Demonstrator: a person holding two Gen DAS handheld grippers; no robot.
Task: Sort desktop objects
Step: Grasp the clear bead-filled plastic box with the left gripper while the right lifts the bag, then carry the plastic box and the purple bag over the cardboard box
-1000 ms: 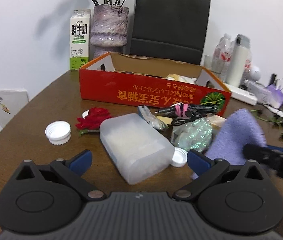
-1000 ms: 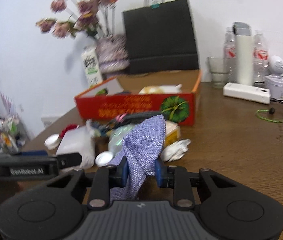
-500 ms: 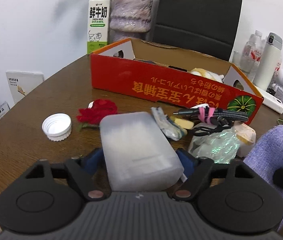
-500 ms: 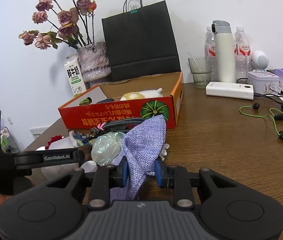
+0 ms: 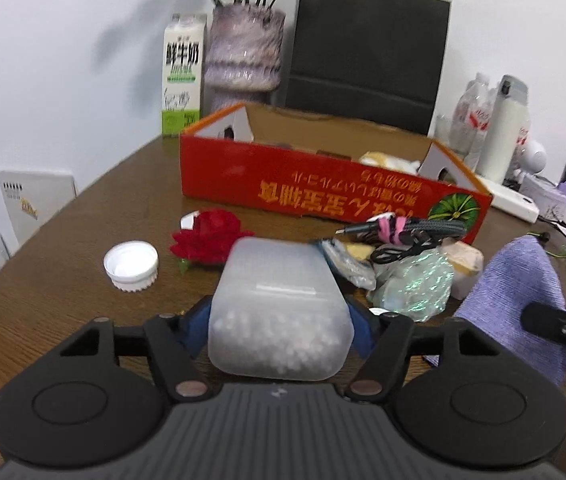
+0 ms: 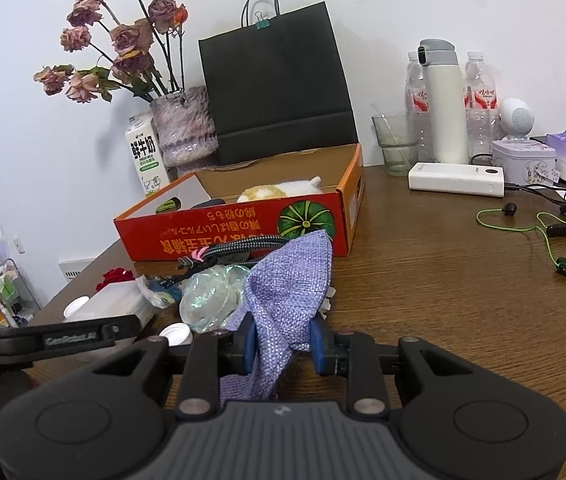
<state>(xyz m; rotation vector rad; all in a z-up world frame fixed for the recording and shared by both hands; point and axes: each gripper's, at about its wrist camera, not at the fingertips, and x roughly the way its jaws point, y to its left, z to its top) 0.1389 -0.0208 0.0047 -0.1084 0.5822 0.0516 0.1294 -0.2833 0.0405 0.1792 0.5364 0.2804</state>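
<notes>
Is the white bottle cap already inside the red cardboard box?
No. The white bottle cap lies on the table in front of the red cardboard box, left of the red rose.

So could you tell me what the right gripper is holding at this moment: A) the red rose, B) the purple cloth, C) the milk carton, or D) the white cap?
B: in the right wrist view, the right gripper has its blue pads pressed on the purple cloth, which hangs bunched between them.
</notes>
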